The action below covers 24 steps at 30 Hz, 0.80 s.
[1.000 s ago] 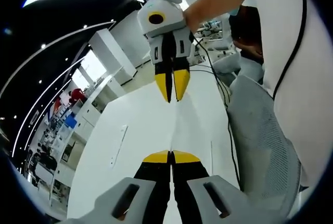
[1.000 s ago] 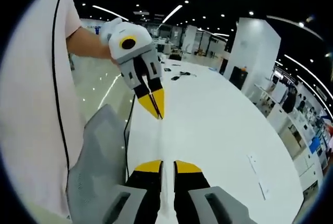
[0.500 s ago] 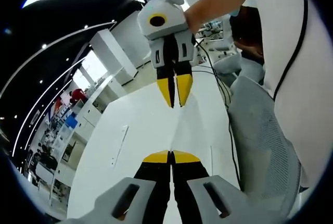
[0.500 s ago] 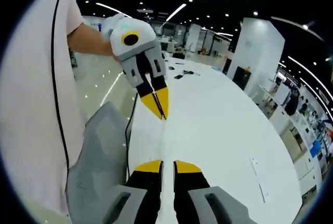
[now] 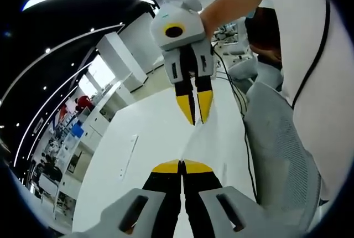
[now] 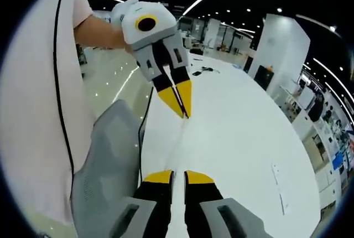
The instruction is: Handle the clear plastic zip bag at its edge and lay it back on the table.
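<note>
Clear zip bag (image 5: 189, 138) is stretched edge-on between my left claw (image 5: 182, 166) and right claw (image 5: 194, 117), both pinching it above the white desk (image 5: 144, 149). Next I'd lower it flat, probably.

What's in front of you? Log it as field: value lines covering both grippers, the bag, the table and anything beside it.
left gripper: jaws shut, apparently on the bag's edge
right gripper: thin gap between its jaws; grip unclear
clear zip bag: faint, seen edge-on, spanning between the grippers above the table
table: white
chair: grey mesh, beside the table
</note>
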Tool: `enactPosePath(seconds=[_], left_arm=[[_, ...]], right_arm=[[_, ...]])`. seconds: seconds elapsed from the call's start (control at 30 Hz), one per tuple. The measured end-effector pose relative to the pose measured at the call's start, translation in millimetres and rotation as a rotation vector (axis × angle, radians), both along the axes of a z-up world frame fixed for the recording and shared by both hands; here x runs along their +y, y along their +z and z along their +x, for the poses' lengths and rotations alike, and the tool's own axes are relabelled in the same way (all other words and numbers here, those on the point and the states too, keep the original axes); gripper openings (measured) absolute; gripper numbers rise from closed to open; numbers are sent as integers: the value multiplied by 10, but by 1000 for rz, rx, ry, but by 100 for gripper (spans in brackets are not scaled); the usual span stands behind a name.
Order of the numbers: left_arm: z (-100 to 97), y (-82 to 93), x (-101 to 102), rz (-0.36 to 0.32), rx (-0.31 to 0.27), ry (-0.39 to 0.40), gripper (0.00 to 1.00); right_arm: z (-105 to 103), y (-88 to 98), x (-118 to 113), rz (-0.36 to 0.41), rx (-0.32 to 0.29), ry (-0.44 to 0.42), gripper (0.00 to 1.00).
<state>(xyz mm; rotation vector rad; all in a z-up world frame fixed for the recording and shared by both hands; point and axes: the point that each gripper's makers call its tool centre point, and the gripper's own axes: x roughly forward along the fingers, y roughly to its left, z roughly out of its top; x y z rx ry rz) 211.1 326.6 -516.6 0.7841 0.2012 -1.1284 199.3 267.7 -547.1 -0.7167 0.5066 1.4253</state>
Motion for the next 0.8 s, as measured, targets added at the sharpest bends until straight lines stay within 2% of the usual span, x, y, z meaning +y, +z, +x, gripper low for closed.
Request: enactPosePath(seconds=[0.23,0.8], left_arm=[[-8,25,-14,-6,-6,-2,0],[-27,71,-26,-19,-13,-4,0]], right_arm=[[2,-39,18,-11,3,-4,0],[1,-91,10,4,63,-44,0]])
